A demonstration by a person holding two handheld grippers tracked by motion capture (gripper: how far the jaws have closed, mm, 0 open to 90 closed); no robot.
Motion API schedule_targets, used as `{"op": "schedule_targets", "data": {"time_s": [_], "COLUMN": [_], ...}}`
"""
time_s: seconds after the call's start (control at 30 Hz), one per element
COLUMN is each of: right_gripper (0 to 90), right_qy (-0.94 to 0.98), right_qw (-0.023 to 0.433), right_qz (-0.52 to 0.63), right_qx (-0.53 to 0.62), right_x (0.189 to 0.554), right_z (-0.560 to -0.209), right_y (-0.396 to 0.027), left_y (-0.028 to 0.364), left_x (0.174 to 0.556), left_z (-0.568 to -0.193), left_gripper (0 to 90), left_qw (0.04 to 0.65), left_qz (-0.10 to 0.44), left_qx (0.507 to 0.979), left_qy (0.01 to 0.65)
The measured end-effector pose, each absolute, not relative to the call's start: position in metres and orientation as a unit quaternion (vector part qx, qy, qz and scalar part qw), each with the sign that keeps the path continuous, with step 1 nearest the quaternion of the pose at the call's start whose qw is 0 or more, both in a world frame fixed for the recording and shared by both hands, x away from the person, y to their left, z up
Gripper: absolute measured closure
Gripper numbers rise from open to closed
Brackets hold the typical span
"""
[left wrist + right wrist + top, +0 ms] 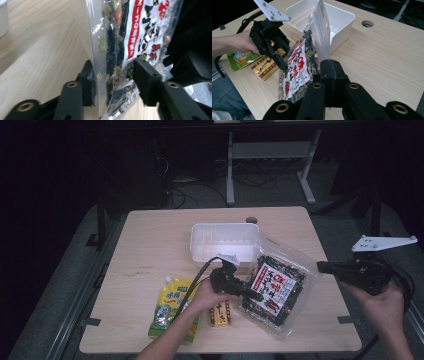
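Right gripper (pixel 331 65) has its jaws pressed flat together on the clear edge of the snack bag (pixel 276 287), and the bag stands up on its side from that pinch, the printed label turned toward the left hand. Across from it, the left gripper (pixel 113 75) has the bag's other end between its jaws: one pad sits right against the clear film, the other is at the printed face, and in the left gripper view I cannot tell whether both pads are truly pressing yet. So the bag hangs stretched between the two tools, low over the table (pixel 150 245). Just beyond the bag, past the right gripper's tips, sits the white tub (pixel 337 17), with the bag's clear top edge leaning toward its rim. Under and behind the left gripper lie a small red and gold packet (pixel 265 67) and, further out by the person's forearm, a yellow and green pouch (pixel 170 307), both flat on the wood.
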State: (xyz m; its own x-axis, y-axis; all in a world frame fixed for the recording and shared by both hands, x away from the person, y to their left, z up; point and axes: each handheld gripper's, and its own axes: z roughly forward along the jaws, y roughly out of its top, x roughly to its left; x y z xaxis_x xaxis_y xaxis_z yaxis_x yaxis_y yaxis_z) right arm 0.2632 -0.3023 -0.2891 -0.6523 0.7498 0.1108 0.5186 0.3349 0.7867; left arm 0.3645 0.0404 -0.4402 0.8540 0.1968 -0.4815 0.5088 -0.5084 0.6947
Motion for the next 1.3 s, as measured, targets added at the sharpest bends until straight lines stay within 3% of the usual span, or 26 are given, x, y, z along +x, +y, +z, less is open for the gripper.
{"op": "schedule_targets", "data": {"time_s": [0.17, 0.37, 0.67, 0.77, 1.13, 1.3], "right_gripper": [89.7, 87.6, 45.6, 41.1, 39.3, 43.5], "right_qy": [0.804, 0.800, 0.779, 0.772, 0.782, 0.784], "right_qw": [0.137, 0.124, 0.103, 0.087, 0.034, 0.007], "right_qz": [0.423, 0.431, 0.449, 0.456, 0.466, 0.471], "right_qx": [0.394, 0.399, 0.425, 0.434, 0.412, 0.404], "right_x": [0.268, 0.273, 0.289, 0.296, 0.305, 0.312], "right_z": [-0.291, -0.295, -0.315, -0.327, -0.353, -0.364], "right_y": [-0.303, -0.310, -0.320, -0.321, -0.306, -0.301], "left_y": [0.047, 0.051, 0.053, 0.053, 0.053, 0.053], "left_x": [0.361, 0.352, 0.347, 0.346, 0.346, 0.346], "left_z": [-0.438, -0.433, -0.430, -0.429, -0.429, -0.429], "left_gripper": [68.8, 72.0, 73.1, 73.1, 73.0, 73.0], "left_qw": [0.459, 0.467, 0.466, 0.468, 0.466, 0.467], "left_qz": [-0.157, -0.120, -0.090, -0.088, -0.085, -0.089], "left_qx": [0.852, 0.858, 0.865, 0.865, 0.867, 0.866], "left_qy": [0.195, 0.174, 0.163, 0.162, 0.157, 0.157]}}
